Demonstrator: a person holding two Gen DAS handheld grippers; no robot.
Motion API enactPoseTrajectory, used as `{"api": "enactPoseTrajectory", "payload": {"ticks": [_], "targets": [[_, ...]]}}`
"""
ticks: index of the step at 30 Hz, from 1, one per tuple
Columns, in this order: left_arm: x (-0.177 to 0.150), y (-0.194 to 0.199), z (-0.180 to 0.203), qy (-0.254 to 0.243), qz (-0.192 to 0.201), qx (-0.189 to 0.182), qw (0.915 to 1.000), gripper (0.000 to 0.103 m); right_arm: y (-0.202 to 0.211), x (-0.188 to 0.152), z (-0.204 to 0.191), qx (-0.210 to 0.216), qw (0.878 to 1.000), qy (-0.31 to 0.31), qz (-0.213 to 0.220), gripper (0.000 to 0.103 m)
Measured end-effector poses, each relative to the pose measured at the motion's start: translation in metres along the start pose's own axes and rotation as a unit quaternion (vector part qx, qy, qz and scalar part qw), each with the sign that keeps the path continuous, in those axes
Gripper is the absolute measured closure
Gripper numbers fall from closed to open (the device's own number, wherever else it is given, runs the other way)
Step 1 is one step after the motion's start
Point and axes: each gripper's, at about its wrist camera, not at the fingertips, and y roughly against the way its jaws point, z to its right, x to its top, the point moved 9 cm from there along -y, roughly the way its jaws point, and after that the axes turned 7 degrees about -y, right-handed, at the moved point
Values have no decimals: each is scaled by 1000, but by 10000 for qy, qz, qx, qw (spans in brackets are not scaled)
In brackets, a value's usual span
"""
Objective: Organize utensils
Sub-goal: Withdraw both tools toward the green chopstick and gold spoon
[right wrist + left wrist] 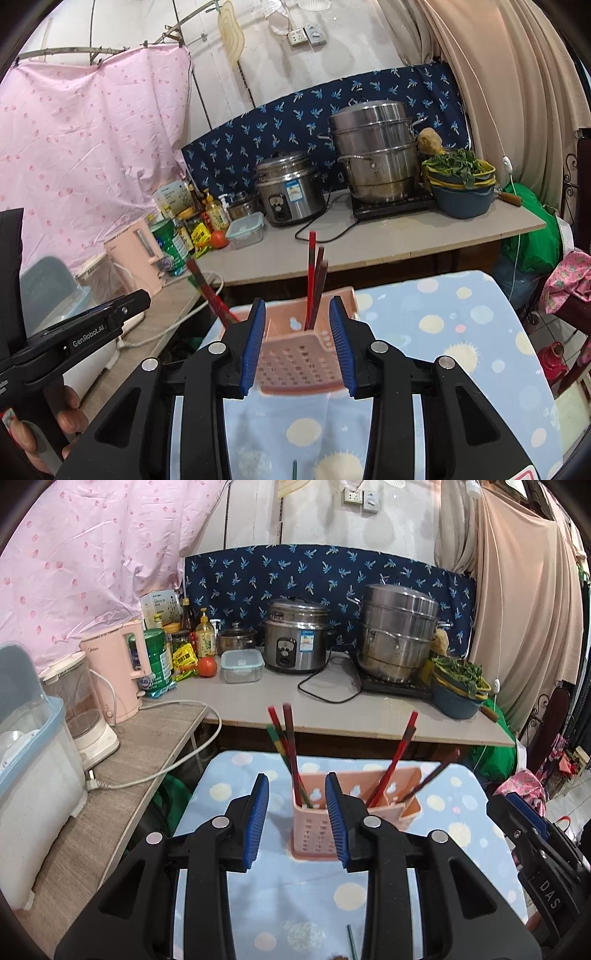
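A pink perforated utensil holder (317,830) stands on a small table with a light blue dotted cloth (436,834). Several red and dark chopsticks (291,753) stand in its compartments, some leaning left, others (395,757) leaning right. My left gripper (297,819) is open and empty, just in front of the holder. In the right wrist view the same holder (299,362) sits between the open jaws of my right gripper (297,343), with chopsticks (316,277) upright in it. A thin dark stick (350,941) lies on the cloth near me.
Behind the table runs a counter (369,709) with a rice cooker (295,638), a stacked steel steamer (397,631), a lidded plastic box (242,664), a tomato, bottles and a bowl of greens (458,686). A pink kettle (118,668) and white appliances stand at the left.
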Motion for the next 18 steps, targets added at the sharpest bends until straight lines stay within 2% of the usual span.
{"api": "enactPoseTrajectory", "payload": {"ticks": [9,18], "targets": [[-66,7,-1,-90,-460,-1,9989,73,16,-74,14,-224,9971,277,-674,67],[-127,12,2,-92,-921,-32,9957,73,29,-132,28,-425,9916,431,-1146,67]]}}
